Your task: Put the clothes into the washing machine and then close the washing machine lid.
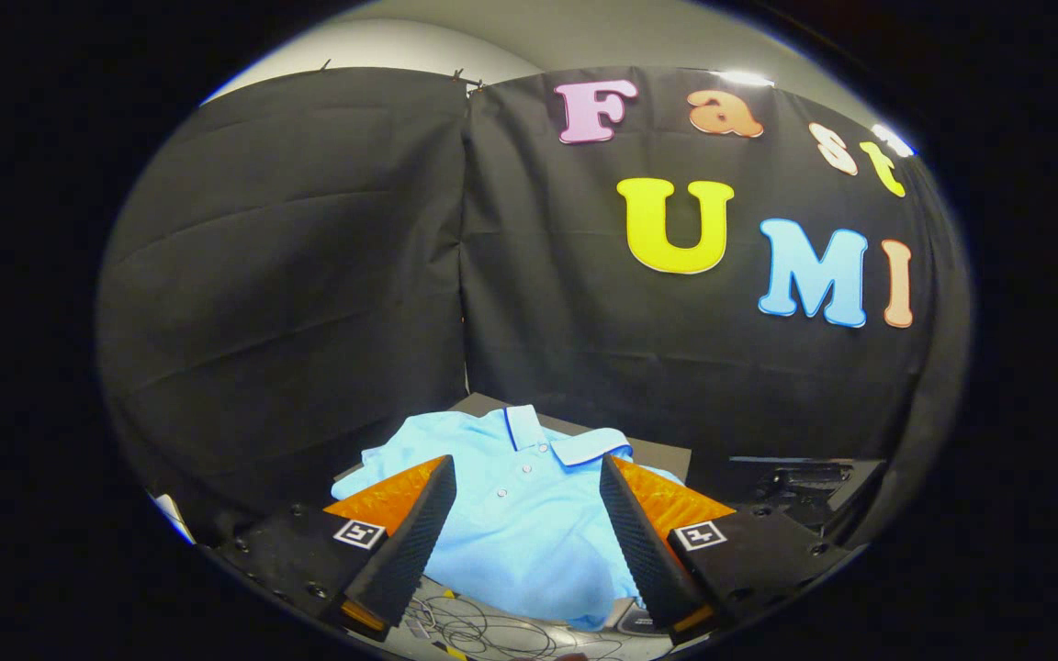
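Table [658, 452], one shirt [529, 523], spread fingers [419, 523].

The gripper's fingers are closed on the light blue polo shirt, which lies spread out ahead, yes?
Not quite. In the gripper view the gripper is open: its fingers stand apart, pressing nothing. The light blue polo shirt does lie spread out ahead of them.

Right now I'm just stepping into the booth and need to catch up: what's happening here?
A person is holding a handheld pair of tongs above a light blue polo shirt, which lies spread on a dark surface with its collar toward the black cloth wall. The tongs are open, their fingers apart over the shirt and not pressing on it. The shirt has not been picked up yet. Some loose cables lie just below the shirt's near edge.
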